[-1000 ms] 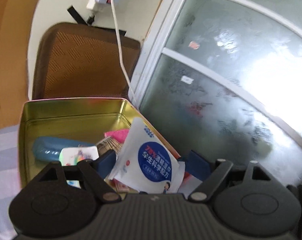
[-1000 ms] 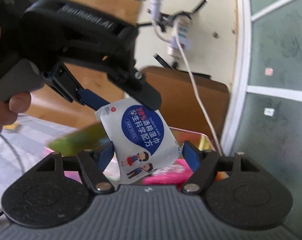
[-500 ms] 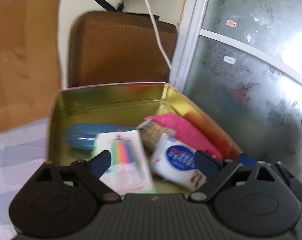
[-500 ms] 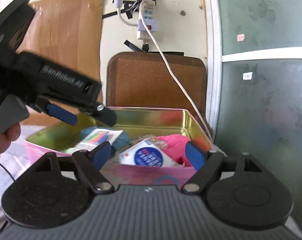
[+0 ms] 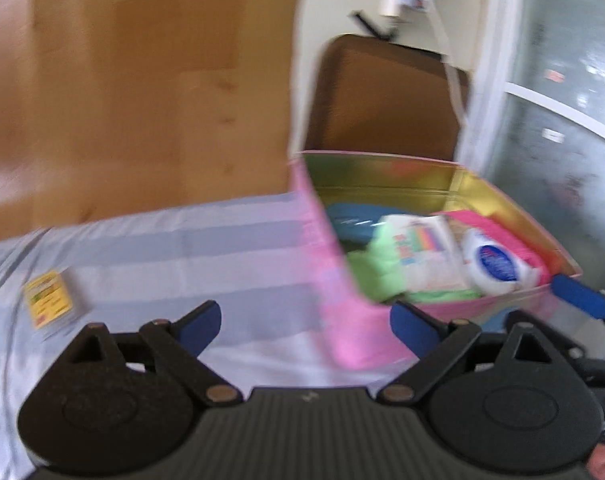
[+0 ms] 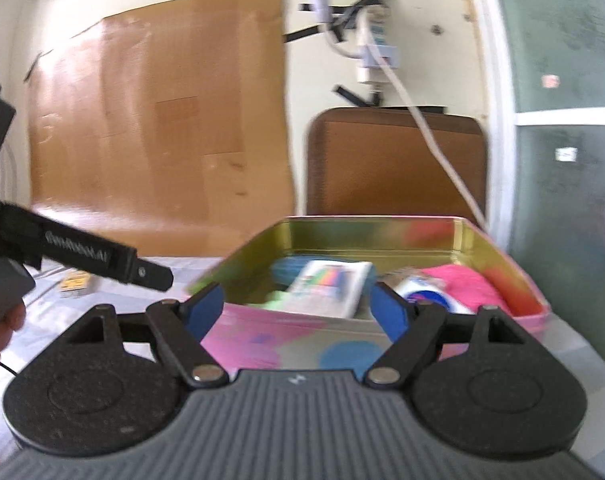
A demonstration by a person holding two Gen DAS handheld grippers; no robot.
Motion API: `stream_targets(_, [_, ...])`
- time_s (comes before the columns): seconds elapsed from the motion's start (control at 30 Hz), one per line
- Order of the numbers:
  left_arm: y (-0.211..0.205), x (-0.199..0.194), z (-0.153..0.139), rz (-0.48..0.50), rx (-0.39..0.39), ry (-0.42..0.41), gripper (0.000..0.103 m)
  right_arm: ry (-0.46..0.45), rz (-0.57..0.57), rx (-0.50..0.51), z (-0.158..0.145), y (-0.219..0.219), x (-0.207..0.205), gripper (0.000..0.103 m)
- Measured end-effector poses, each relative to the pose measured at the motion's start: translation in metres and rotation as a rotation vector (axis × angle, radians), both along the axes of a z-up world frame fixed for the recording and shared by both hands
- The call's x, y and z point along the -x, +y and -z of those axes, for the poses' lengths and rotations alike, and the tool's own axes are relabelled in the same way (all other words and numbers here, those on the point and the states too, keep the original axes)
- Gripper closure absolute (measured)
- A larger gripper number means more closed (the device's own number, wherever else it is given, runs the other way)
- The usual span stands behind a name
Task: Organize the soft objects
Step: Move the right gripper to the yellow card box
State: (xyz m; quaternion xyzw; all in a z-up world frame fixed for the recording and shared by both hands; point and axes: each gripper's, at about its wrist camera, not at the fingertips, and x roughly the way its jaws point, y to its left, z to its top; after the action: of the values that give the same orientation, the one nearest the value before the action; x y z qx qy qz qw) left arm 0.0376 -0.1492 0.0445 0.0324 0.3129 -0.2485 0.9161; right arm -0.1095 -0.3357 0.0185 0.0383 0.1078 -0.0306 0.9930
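At lower centre of the left wrist view we see the left tongs [image 5: 304, 322] released, their blue-padded fingers spread with nothing between them, hovering over the striped cloth [image 5: 190, 248] that covers the bench. At lower centre of the right wrist view the right tongs [image 6: 296, 306] are likewise released and empty, with their blue tips just in front of the near wall of the pink tin [image 6: 302, 340]. The tin stands open at centre right of both views, gold inside, and holds the soft objects: a white packet with rainbow stripes [image 6: 330, 286] lying across the middle, a white pouch with a blue label [image 6: 428, 294] just to its right, a pink cloth [image 6: 466, 282] against the right wall, a blue item [image 6: 288, 270] toward the back left, and a green cloth [image 5: 376, 270] under the striped packet. At middle left of the left wrist view a small yellow packet [image 5: 48, 304] lies on the striped cloth, well apart from the tin. Behind the tin we see a brown woven chair back [image 6: 394, 164], a sheet of cardboard [image 6: 158, 120] taped to the wall, and a white cable [image 6: 434, 140] hanging from a wall plug.
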Motion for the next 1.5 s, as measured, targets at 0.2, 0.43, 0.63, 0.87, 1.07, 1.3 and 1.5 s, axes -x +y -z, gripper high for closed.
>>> stream_targets(0.2, [0.053,-0.005,0.017,-0.112,-0.022,0.005,0.008,0.037,-0.079,0.01,0.0,0.037,-0.016,0.021])
stream_targets(0.43, [0.1,-0.014,0.034,-0.196,-0.015,0.025,0.008,0.081,-0.166,0.055,0.004,0.079,-0.032,0.021])
stream_targets(0.63, [0.132,-0.024,0.048,-0.265,-0.015,0.04,0.008,0.131,-0.23,0.072,0.008,0.107,-0.048,0.021])
stream_targets(0.87, [0.17,-0.032,0.056,-0.358,-0.037,0.022,0.007,0.193,-0.308,0.072,0.015,0.134,-0.071,0.021])
stream_targets(1.07, [0.215,-0.039,0.065,-0.472,0.0,0.036,0.007,0.231,-0.38,0.079,0.017,0.162,-0.098,0.021])
stream_targets(1.3, [0.245,-0.038,0.063,-0.539,0.134,0.024,0.006,0.258,-0.439,0.071,0.018,0.191,-0.149,0.021])
stream_targets(1.5, [0.245,-0.036,0.061,-0.547,0.149,0.018,0.007,0.295,-0.408,0.037,0.02,0.209,-0.205,0.021])
